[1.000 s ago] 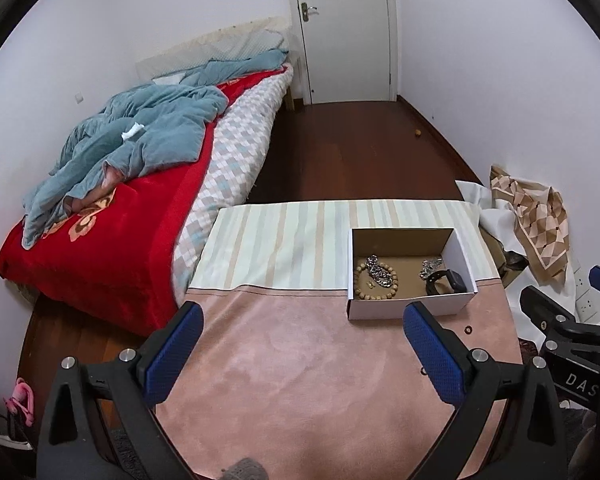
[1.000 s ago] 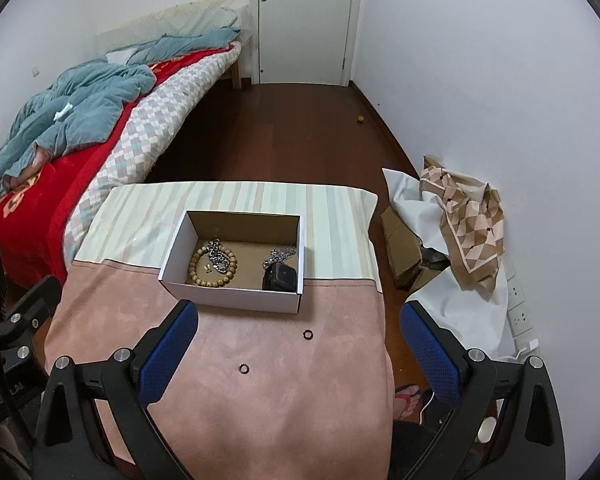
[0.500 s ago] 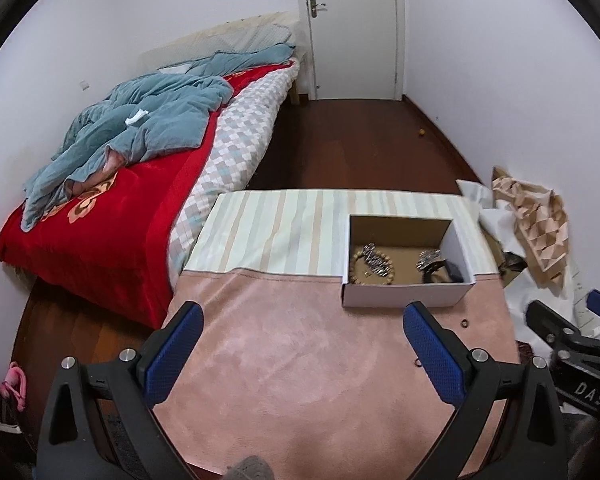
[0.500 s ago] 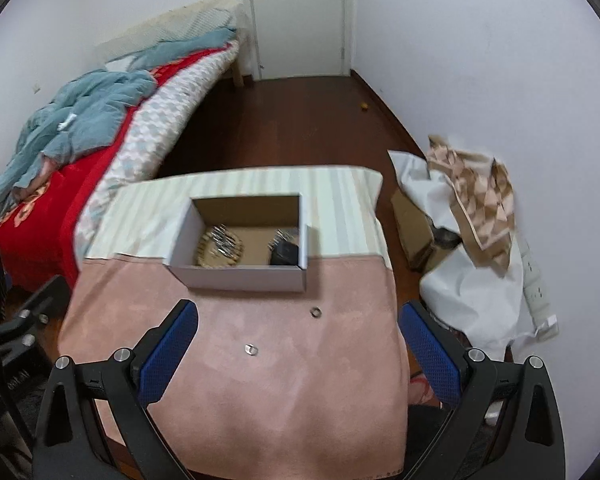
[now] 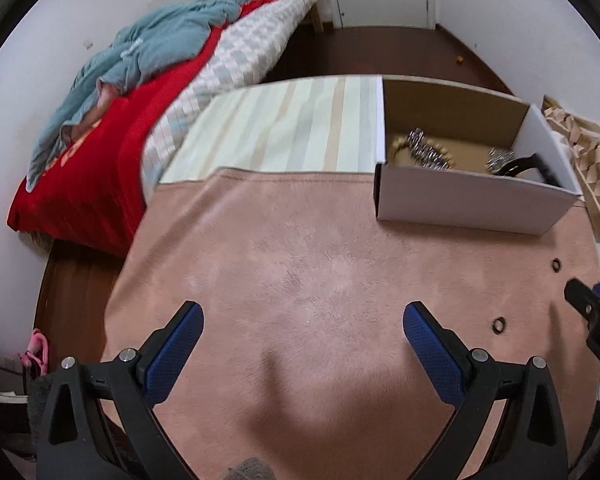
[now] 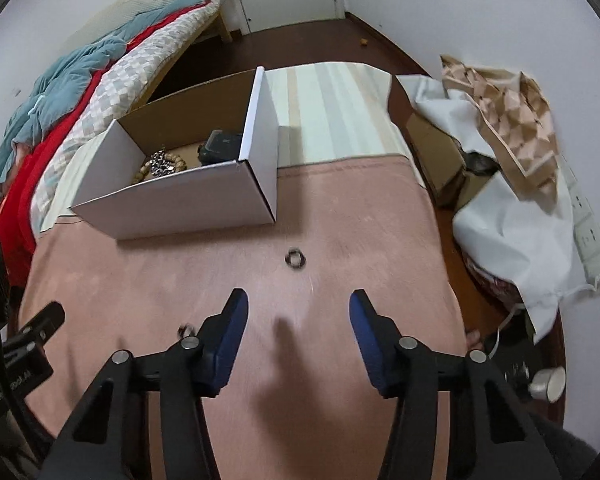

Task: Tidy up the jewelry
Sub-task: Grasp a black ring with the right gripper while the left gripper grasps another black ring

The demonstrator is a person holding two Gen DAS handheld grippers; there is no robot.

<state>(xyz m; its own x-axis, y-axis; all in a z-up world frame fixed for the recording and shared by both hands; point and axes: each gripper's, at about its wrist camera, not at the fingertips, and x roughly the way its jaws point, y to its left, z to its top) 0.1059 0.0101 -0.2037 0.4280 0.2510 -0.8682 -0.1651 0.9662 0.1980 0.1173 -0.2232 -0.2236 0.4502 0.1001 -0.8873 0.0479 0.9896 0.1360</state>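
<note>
A white cardboard box (image 6: 180, 204) (image 5: 472, 204) stands on the pink cloth of the table; inside lie a bead bracelet (image 6: 160, 166), silver chains (image 5: 424, 148) and a dark watch (image 6: 220, 146). Two small dark rings lie loose on the cloth: one (image 6: 295, 259) (image 5: 556, 265) just ahead of my right gripper (image 6: 298, 320), the other (image 6: 186, 330) (image 5: 499, 325) beside its left finger. The right jaws are closing with nothing between them. My left gripper (image 5: 303, 334) hangs open and empty low over bare cloth, left of the rings. The right gripper's tip (image 5: 592, 312) shows at that view's right edge.
A bed with a red cover (image 5: 100, 160) and teal blanket (image 5: 152, 40) runs along the table's left. Right of the table are a white sheet (image 6: 512, 232), a patterned paper bag (image 6: 512, 112) and a cardboard box (image 6: 432, 152) on the floor. The table's far half has striped cloth (image 5: 284, 128).
Both grippers have dropped close to the table and tilted further down. The right jaws have narrowed. The box and rings now look much nearer.
</note>
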